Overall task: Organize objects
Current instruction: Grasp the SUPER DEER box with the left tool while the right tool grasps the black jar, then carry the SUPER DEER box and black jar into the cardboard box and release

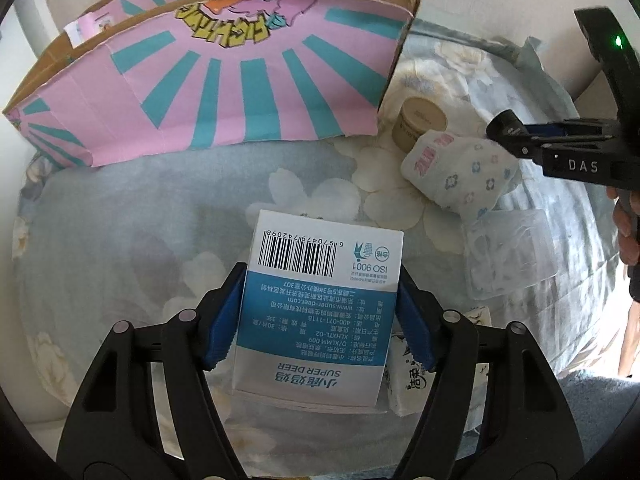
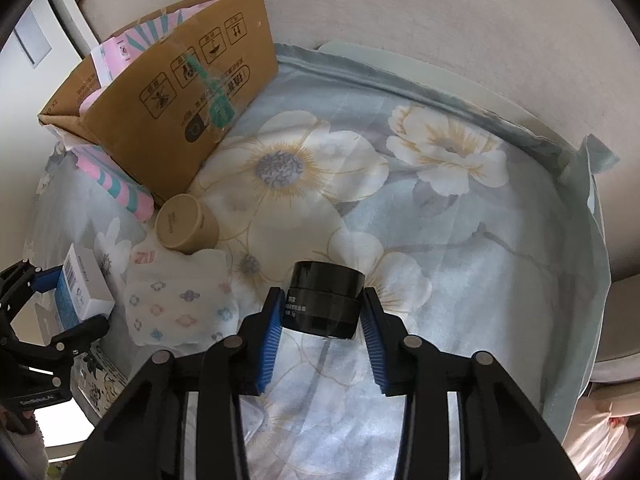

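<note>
Tissue pack (image 1: 404, 376): mostly hidden behind the white and blue box (image 1: 320, 304) and a claw finger; print unreadable. Cardboard box (image 1: 224, 76): top cut off by the frame edge, interior not visible. Black jar (image 2: 324, 304): label text too small to read.

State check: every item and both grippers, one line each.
left gripper: shut on white-blue carton.
right gripper: shut on black jar, lid on.
cardboard box: open-topped, upright.
tan round tin: lying tilted, lid on.
floral cloth bundle: folded, on bedsheet.
</note>
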